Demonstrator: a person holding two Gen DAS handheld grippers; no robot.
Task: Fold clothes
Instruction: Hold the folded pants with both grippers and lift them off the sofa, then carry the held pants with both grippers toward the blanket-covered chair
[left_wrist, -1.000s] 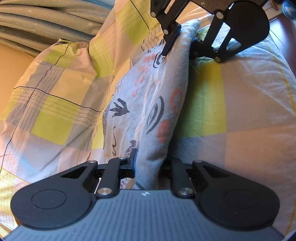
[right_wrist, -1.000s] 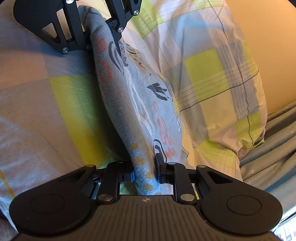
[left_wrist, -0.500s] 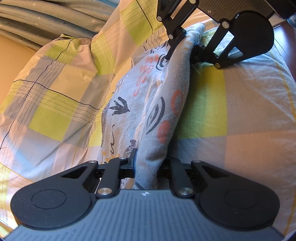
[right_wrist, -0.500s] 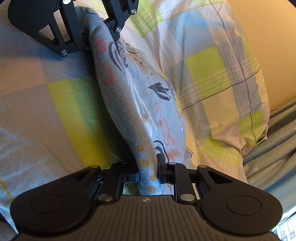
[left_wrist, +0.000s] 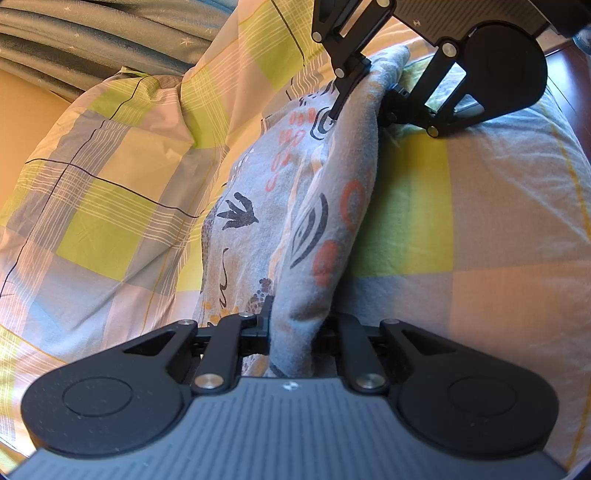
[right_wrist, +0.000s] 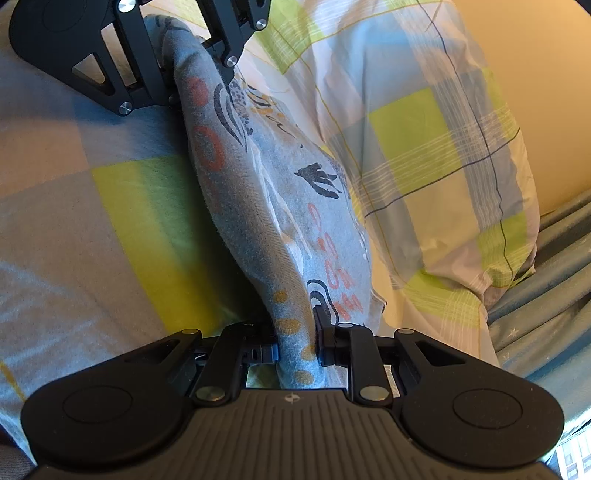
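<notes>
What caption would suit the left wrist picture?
Both grippers, left and right, pinch a printed garment above a checked bedsheet.

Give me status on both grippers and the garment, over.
Left gripper and right gripper both shut on printed garment. Garment stretched between them above checked bedding. Nothing obstructing.

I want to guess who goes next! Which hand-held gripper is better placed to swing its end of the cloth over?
Almost a tie: both the left hand-held gripper and the right hand-held gripper are shut on the patterned cloth. Maybe left: the right one sits close beside the curtain.
</notes>
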